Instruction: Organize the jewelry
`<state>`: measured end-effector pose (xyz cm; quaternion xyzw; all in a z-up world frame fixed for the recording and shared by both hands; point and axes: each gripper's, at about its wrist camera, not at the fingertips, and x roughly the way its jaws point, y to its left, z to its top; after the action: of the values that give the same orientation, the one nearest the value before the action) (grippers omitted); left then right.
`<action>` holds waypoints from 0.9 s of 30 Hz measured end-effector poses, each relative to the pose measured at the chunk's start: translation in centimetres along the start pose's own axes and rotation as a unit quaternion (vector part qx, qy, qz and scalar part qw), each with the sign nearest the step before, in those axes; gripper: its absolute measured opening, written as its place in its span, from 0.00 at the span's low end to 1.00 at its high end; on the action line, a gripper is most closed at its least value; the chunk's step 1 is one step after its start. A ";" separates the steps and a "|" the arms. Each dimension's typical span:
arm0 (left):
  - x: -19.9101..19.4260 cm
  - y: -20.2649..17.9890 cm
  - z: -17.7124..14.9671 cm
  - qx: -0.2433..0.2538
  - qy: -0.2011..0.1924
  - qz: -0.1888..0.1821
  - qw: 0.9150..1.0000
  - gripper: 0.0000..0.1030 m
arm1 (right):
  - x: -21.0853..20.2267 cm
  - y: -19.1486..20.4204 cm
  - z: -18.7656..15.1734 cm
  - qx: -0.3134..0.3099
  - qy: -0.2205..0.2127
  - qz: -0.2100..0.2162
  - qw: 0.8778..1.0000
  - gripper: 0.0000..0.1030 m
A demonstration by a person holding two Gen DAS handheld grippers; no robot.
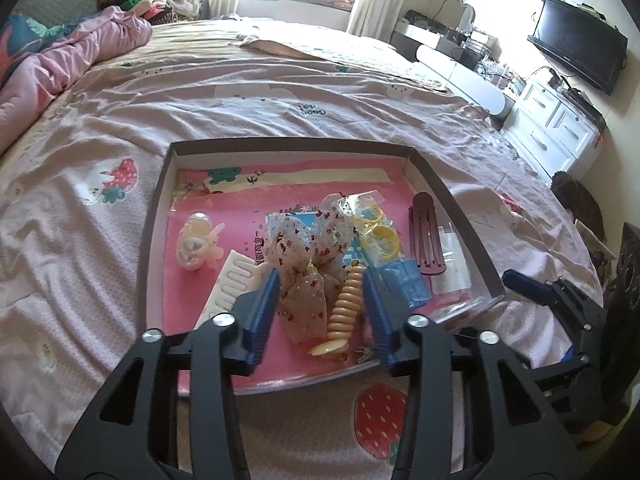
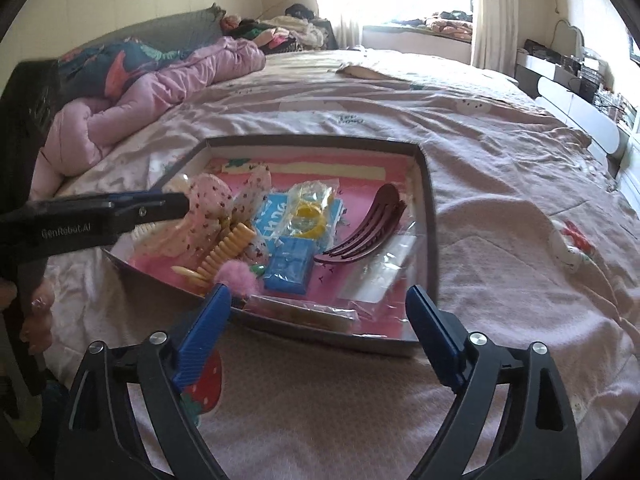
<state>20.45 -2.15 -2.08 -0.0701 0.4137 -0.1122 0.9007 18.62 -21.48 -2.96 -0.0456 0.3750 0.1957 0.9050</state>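
A shallow grey box point(image 1: 452, 196) point(image 2: 430, 216) with a pink floor lies on the bed. It holds a patterned fabric bow point(image 1: 304, 248) point(image 2: 208, 204), a tan spiral hair tie point(image 1: 345, 306) point(image 2: 226, 250), a maroon hair clip point(image 1: 426, 236) point(image 2: 364, 232), yellow rings in a bag point(image 1: 378, 232) point(image 2: 310, 216), a blue block point(image 1: 406, 284) point(image 2: 290, 270), a white comb point(image 1: 234, 284) and a cream flower clip point(image 1: 198, 242). My left gripper point(image 1: 320, 276) is open, its jaws either side of the bow and the spiral tie. My right gripper point(image 2: 318, 300) is open at the box's near rim.
The pink strawberry-print bedspread point(image 1: 280, 92) surrounds the box. A pink quilt point(image 2: 160, 92) is heaped at the far left. White drawers point(image 1: 556, 124) and a wall TV point(image 1: 576, 48) stand beyond the bed's right edge. A pink pompom point(image 2: 236, 278) lies by the near rim.
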 end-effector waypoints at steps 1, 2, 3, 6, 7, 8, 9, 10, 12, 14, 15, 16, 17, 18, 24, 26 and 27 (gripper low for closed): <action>-0.3 0.0 -0.1 0.000 -0.003 0.000 1.000 0.39 | -0.6 -0.1 0.0 0.004 -0.006 -0.001 1.000 0.87; -0.8 -0.1 -0.3 -0.001 -0.006 0.001 1.000 0.40 | -1.1 -0.1 0.1 0.006 -0.010 -0.002 1.000 0.89; -1.0 -0.2 -0.4 -0.001 -0.007 0.002 1.000 0.43 | -1.5 -0.2 0.1 0.008 -0.014 -0.004 1.000 0.89; -2.3 -0.3 -1.2 0.000 -0.017 0.007 1.000 0.52 | -3.0 -0.4 0.2 0.017 -0.030 -0.009 0.999 0.92; -2.6 -0.3 -1.4 -0.001 -0.019 0.008 1.000 0.57 | -3.6 -0.5 0.2 0.021 -0.035 -0.009 0.999 0.92; -2.9 -0.2 -1.7 -0.002 -0.021 0.009 1.000 0.58 | -4.0 -0.5 0.1 0.024 -0.037 -0.008 0.999 0.93; -3.4 -0.2 -2.0 -0.004 -0.021 0.009 1.000 0.61 | -4.3 -0.6 0.1 0.027 -0.040 -0.008 0.999 0.93; -3.6 -0.2 -2.2 -0.004 -0.022 0.010 1.000 0.66 | -4.8 -0.6 0.1 0.029 -0.043 -0.008 0.999 0.93; -4.3 -0.1 -2.8 -0.004 -0.026 0.018 1.000 0.71 | -5.4 -0.6 0.0 0.032 -0.047 -0.007 0.998 0.94; -4.8 -0.1 -3.3 -0.006 -0.025 0.019 0.999 0.73 | -5.9 -0.4 -0.3 0.031 -0.049 -0.006 0.998 0.94; -5.0 -0.1 -3.5 -0.007 -0.026 0.019 0.999 0.77 | -6.2 -0.4 -0.4 0.031 -0.049 -0.005 0.998 0.94; -5.3 -0.1 -3.7 -0.007 -0.027 0.020 0.999 0.80 | -6.4 -0.3 -0.5 0.029 -0.050 -0.004 0.998 0.94; -5.6 -0.2 -4.0 -0.007 -0.030 0.024 0.999 0.81 | -6.6 -0.2 -0.7 0.028 -0.050 -0.005 0.998 0.94; -6.0 -0.1 -4.3 -0.007 -0.034 0.027 0.999 0.85 | -6.8 -0.1 -0.9 0.028 -0.049 -0.006 0.998 0.94; -7.6 -0.2 -6.1 -0.012 -0.047 0.039 0.998 0.89 | -8.1 0.5 -2.0 0.032 -0.050 -0.002 0.998 0.94; -7.9 -0.2 -6.5 -0.013 -0.047 0.042 0.998 0.89 | -8.4 0.6 -2.5 0.035 -0.048 -0.001 0.998 0.94; -8.0 -0.2 -6.7 -0.013 -0.045 0.043 0.998 0.89 | -8.4 0.8 -2.8 0.035 -0.046 0.002 0.998 0.94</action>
<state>10.26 -0.51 -0.58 -0.0686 0.3763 -0.0648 0.9217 11.05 -24.11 0.97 -0.0039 0.3401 0.1861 0.9218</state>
